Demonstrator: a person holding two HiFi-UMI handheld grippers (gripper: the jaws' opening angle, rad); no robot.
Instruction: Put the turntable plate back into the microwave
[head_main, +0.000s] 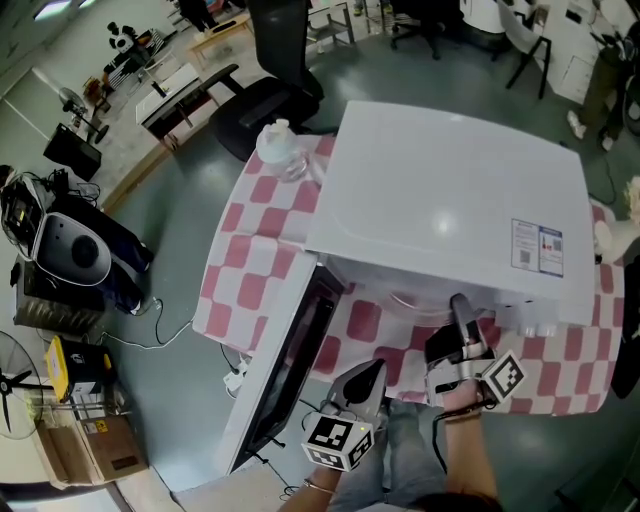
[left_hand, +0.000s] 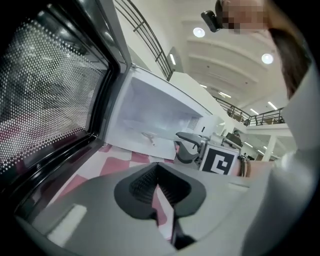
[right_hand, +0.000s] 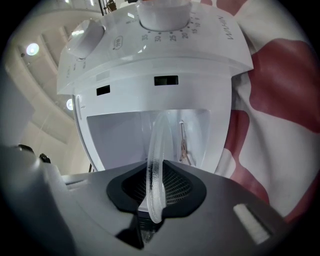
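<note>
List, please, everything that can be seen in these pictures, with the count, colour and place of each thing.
microwave: one, white, on the table
microwave door: one, white frame with dark window, swung open at the head view's left
knobs: two, white, on the microwave's control panel
turntable plate: one, clear glass, edge-on at the open cavity
tablecloth: one, pink and white checks, under the microwave
bottle: one, clear plastic, on the cloth beside the microwave
office chair: one, black, on the floor beyond the table
left hand-held gripper: one, grey, shut and empty, by the open door
right hand-held gripper: one, grey, shut on the plate's rim
</note>
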